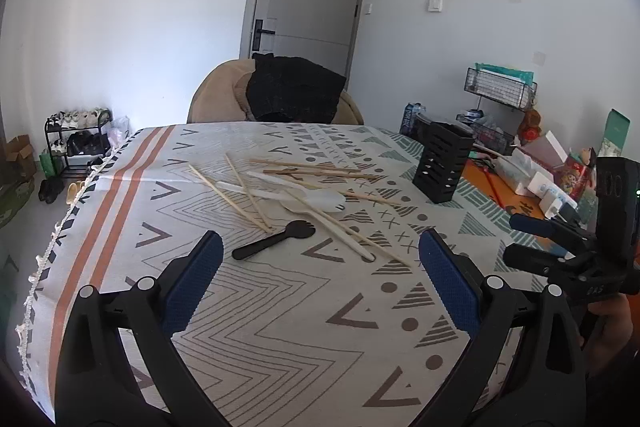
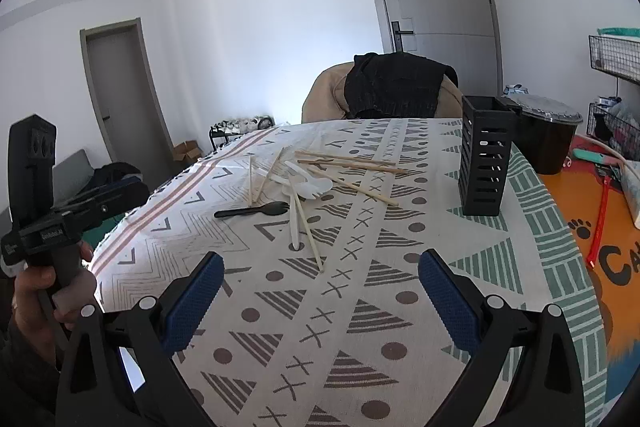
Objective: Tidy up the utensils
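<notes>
Both hand-held grippers (image 1: 320, 263) (image 2: 320, 283) open, mid-table — utensils (image 1: 296, 195) w/ holder (image 1: 442, 163) near far edge.

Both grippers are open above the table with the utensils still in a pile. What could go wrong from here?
1. The chopsticks and white spoons cross each other, so one pinch may drag neighbours.
2. The black spork lies flat on cloth; fingers may slip or bunch the tablecloth.
3. The tall, narrow holder may tip if bumped.
</notes>
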